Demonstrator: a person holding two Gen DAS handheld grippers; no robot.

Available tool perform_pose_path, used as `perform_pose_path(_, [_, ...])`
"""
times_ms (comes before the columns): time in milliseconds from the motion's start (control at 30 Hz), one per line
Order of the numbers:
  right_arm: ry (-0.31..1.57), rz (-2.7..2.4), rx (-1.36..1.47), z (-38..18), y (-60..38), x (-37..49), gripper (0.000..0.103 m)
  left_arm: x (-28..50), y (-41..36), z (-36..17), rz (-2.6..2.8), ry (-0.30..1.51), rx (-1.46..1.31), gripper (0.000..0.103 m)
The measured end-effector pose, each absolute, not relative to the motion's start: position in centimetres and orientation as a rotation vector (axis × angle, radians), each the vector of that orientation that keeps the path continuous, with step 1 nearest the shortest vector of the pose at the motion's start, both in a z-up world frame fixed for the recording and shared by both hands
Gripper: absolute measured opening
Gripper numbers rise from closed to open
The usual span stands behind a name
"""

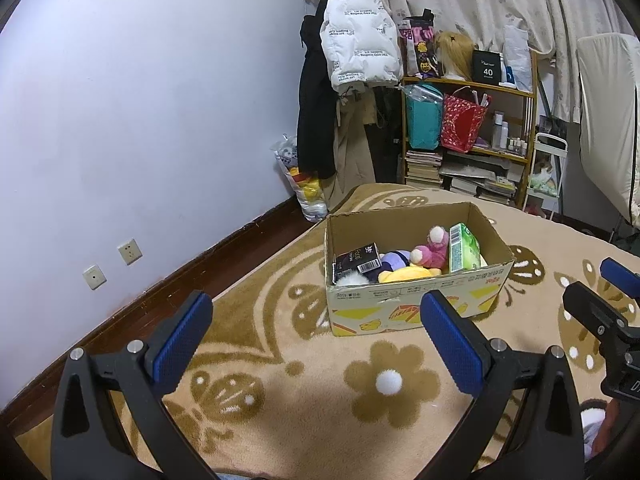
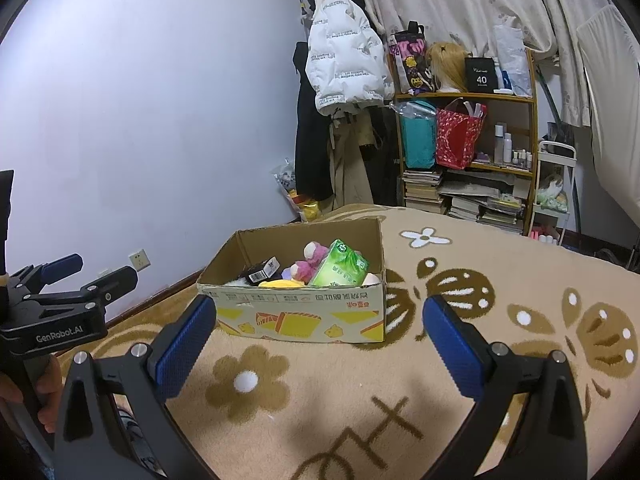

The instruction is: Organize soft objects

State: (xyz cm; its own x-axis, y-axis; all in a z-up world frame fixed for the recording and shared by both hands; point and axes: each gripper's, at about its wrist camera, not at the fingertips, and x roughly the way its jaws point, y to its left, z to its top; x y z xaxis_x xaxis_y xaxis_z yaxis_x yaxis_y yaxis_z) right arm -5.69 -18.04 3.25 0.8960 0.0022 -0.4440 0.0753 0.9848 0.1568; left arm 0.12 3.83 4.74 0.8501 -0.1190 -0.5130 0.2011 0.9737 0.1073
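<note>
An open cardboard box (image 1: 416, 300) (image 2: 304, 312) stands on a beige flowered blanket. Inside lie a pink plush toy (image 1: 434, 250) (image 2: 310, 260), a yellow plush (image 1: 404, 274) (image 2: 280, 283), a green tissue pack (image 1: 464, 248) (image 2: 340, 266), a black packet (image 1: 358, 262) (image 2: 262, 270) and a white fluffy item (image 1: 352, 279). My left gripper (image 1: 316, 344) hangs open in front of the box with nothing between its fingers. My right gripper (image 2: 320, 344) is open too, empty, just short of the box's near wall. Each gripper shows at the edge of the other's view.
The blanket (image 1: 320, 400) (image 2: 480, 280) covers a bed beside a pale wall (image 1: 140, 120) with sockets. Beyond stand a shelf (image 1: 472, 140) (image 2: 468, 152) of bags and books, hanging coats (image 1: 356, 40) and curtains. A hand (image 2: 44, 396) grips the left tool's handle.
</note>
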Motion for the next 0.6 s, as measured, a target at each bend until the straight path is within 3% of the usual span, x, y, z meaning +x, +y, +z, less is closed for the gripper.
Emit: perform_pose_path(600, [0.463,-0.041,0.174,2.82,-18.17,-5.71,0.103,0.03,3.86,4.62,-0.167,0.533,0.168,0.103])
